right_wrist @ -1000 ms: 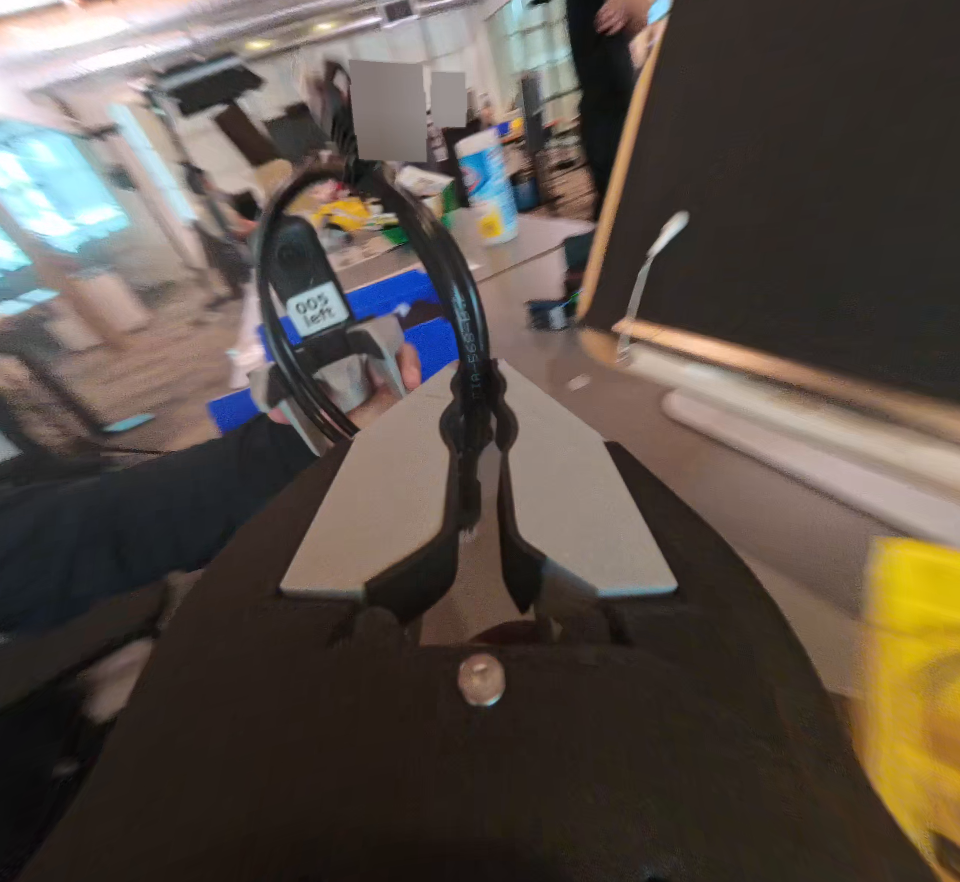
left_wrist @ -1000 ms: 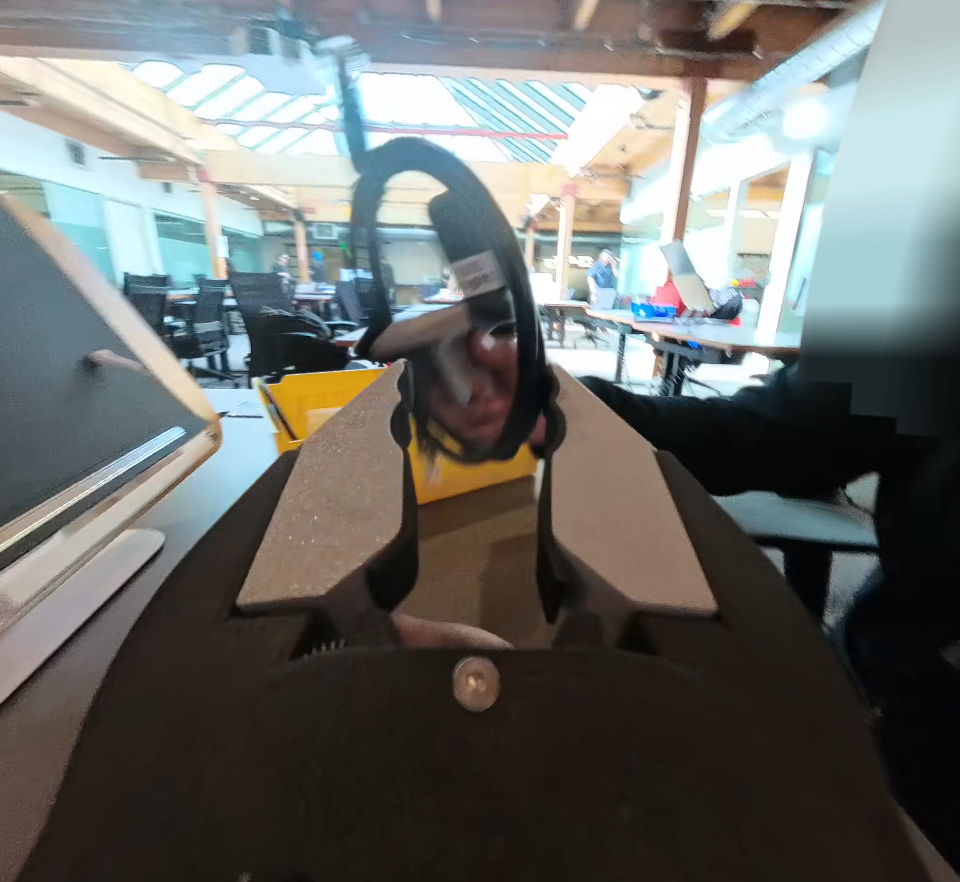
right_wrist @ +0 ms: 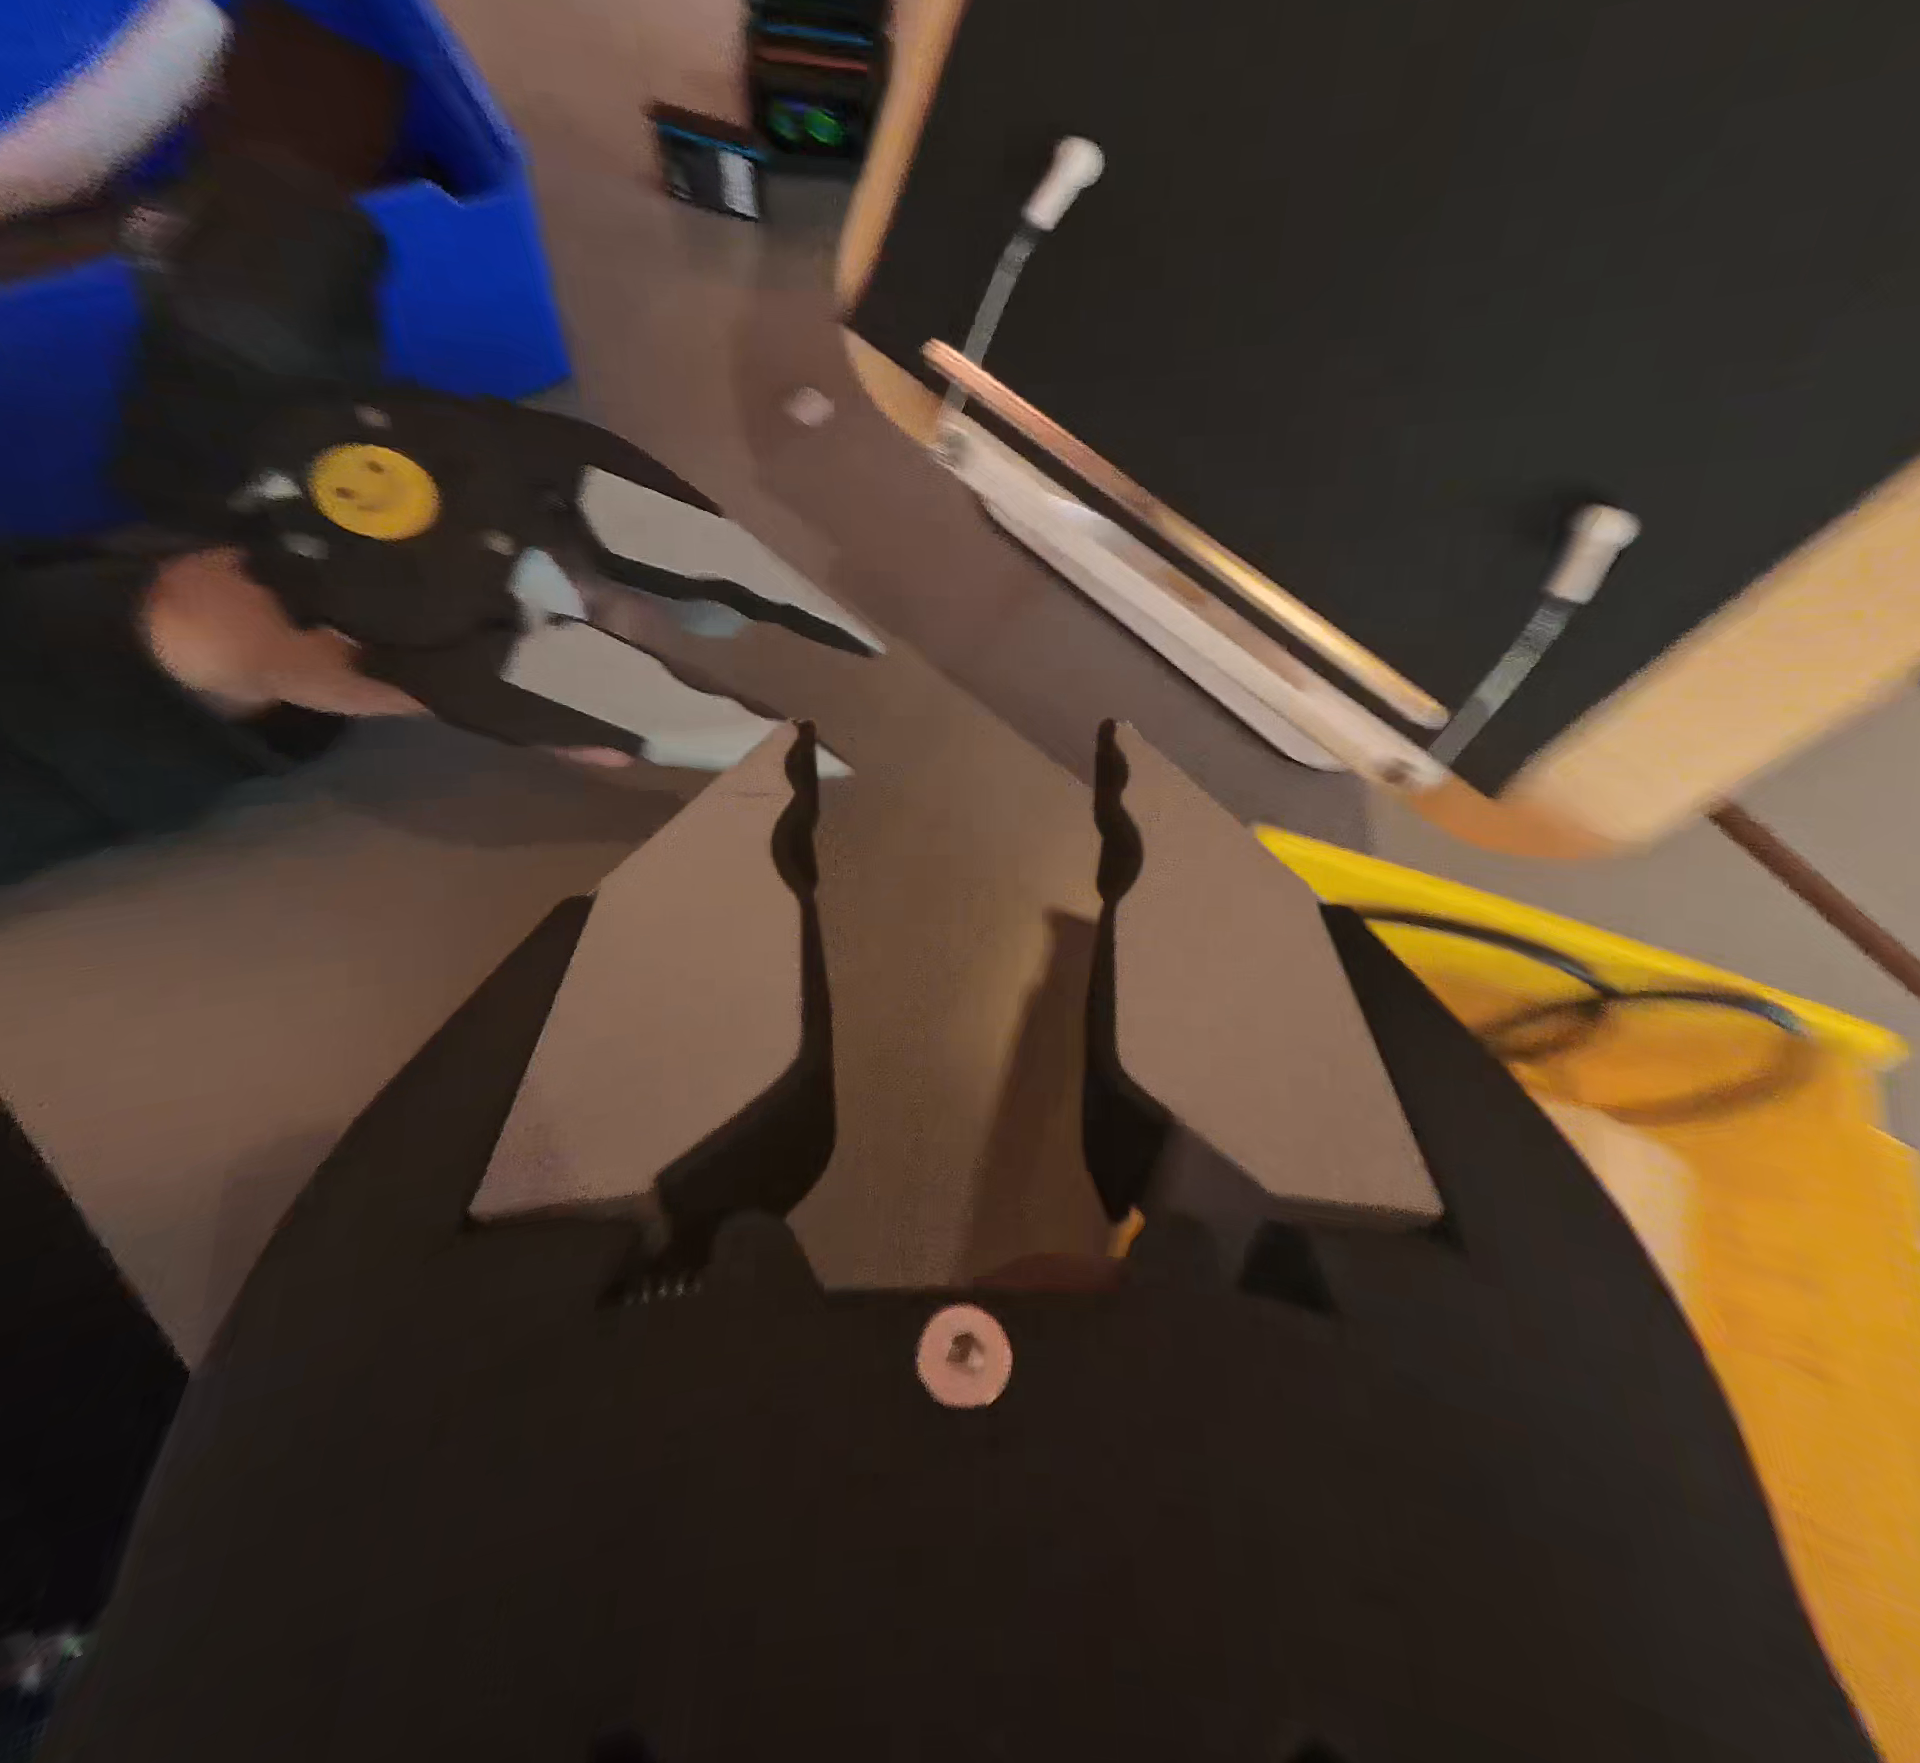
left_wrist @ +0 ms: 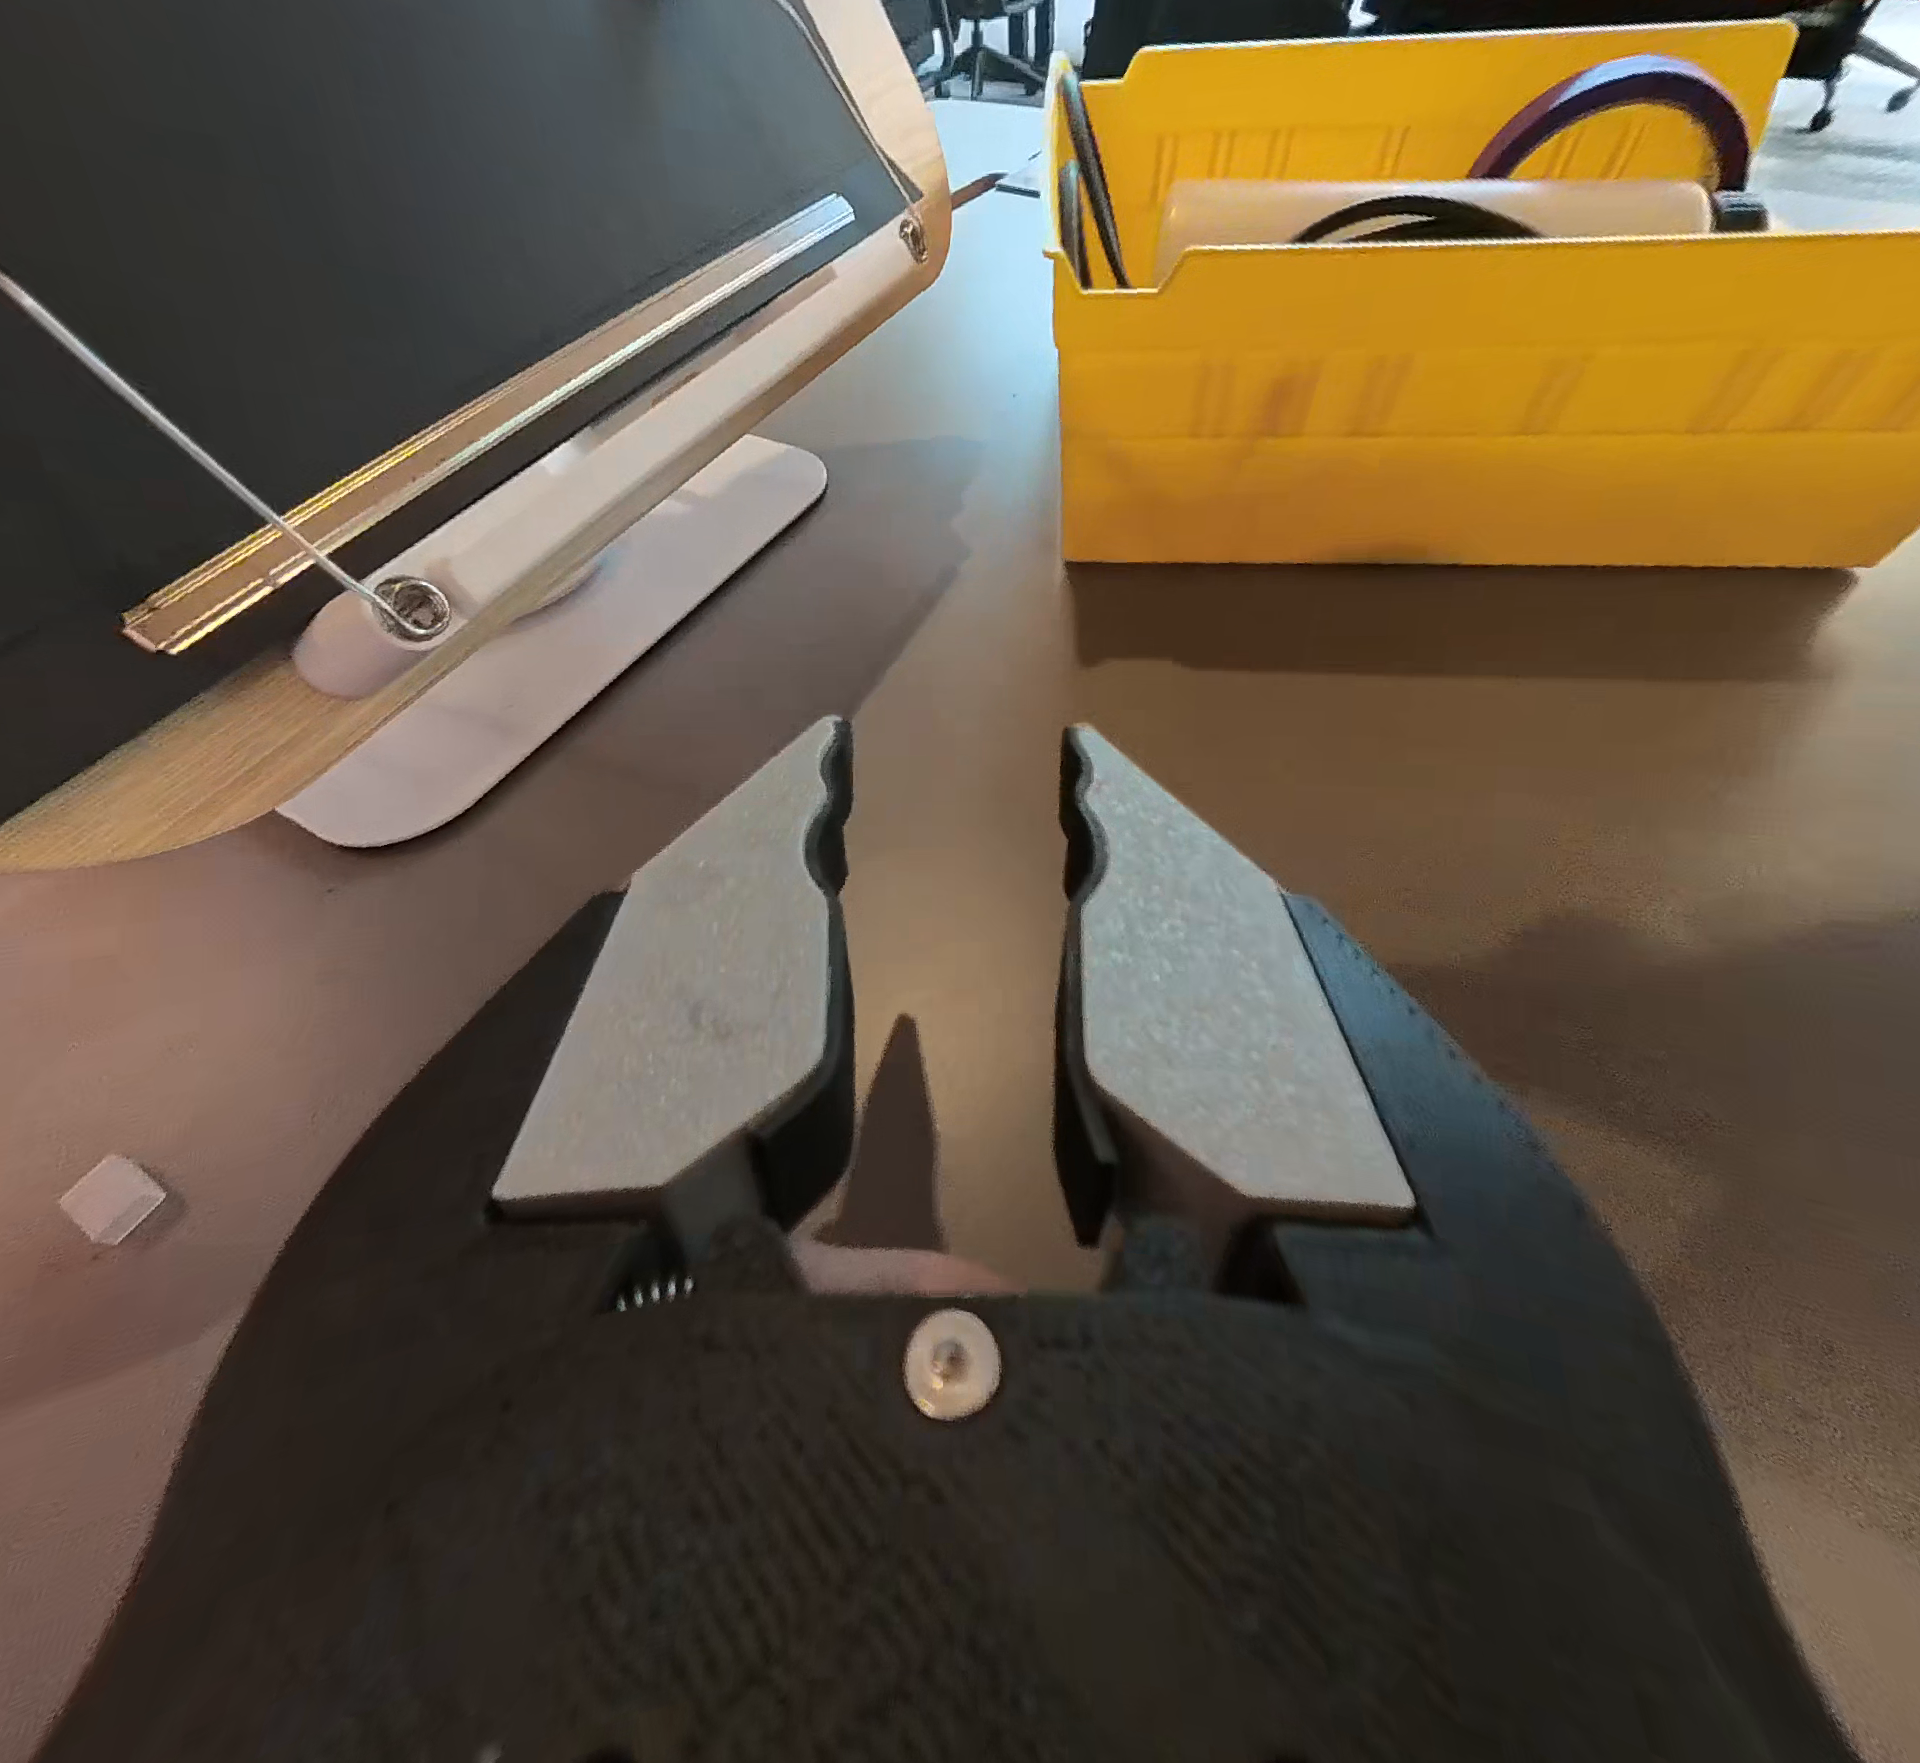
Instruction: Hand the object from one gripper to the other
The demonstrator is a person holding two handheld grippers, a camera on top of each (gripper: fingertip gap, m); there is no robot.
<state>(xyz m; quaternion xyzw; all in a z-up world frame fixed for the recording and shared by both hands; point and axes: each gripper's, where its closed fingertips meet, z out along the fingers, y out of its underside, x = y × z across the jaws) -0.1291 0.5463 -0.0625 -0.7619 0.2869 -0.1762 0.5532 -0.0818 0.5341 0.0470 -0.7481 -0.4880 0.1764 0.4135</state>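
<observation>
The black cable loop (right_wrist: 1621,1012) lies in the yellow bin (right_wrist: 1766,1246) to the right of my right gripper; the view is blurred. In the left wrist view, black cable loops (left_wrist: 1086,186) show inside the same yellow bin (left_wrist: 1455,404). My left gripper (left_wrist: 951,757) is open and empty, low over the brown table (left_wrist: 1455,882), with the bin ahead to its right. My right gripper (right_wrist: 951,737) is open and empty. The left gripper (right_wrist: 831,700) also shows in the right wrist view, open, just ahead to the left.
A tilted book stand with a black board (left_wrist: 312,207) on a white base stands at the left, and shows in the right wrist view (right_wrist: 1455,207). The yellow bin also holds a purple ring (left_wrist: 1662,103) and a cream cylinder (left_wrist: 1247,207). A blue bin (right_wrist: 447,279) sits beyond the left gripper. One gripper's finger ends stand about 12 cm off the other's.
Both grippers have dropped from raised to low over the table. The right gripper has opened and let go of the cable loop, which now lies in the yellow bin.
</observation>
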